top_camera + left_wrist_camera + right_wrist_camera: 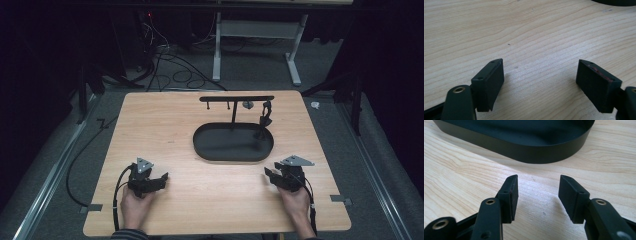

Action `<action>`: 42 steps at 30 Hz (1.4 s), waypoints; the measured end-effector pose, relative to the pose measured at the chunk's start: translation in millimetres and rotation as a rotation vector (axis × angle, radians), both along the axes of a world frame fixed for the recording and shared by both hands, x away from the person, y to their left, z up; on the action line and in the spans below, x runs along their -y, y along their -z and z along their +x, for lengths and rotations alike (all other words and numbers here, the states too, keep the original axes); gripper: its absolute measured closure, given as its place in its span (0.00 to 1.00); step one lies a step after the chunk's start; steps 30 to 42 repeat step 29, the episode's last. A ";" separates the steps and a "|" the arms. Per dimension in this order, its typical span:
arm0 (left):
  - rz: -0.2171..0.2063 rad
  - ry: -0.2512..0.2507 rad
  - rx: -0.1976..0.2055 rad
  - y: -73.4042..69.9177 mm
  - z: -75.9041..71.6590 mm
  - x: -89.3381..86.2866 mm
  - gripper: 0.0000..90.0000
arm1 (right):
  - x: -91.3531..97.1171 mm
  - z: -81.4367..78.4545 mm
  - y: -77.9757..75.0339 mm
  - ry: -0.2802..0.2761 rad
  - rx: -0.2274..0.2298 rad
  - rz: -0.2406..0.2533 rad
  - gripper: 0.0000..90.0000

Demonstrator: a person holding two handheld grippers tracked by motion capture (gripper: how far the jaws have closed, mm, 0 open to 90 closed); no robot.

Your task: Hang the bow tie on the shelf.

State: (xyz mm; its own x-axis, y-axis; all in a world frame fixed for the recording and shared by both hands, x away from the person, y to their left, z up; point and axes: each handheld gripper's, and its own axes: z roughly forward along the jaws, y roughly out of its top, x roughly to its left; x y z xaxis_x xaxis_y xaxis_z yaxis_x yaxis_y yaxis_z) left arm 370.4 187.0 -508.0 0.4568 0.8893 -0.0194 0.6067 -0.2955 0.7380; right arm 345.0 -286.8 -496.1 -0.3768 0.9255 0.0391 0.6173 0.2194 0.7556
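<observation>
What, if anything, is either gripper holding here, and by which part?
Nothing is held. The left gripper and the right gripper both stand open over the bare light wooden table.

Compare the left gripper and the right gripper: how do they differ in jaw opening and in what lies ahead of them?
The left gripper has its jaws spread wider than the right gripper. The left gripper faces mostly bare wooden table; the right gripper points at the wall of the black oval tray, close ahead. Both are open, empty, and held low over the table.
</observation>
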 end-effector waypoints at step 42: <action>-0.001 0.000 0.002 0.2 -0.3 0.0 0.25 | -8.6 3.2 5.7 0.006 -0.009 -0.072 0.50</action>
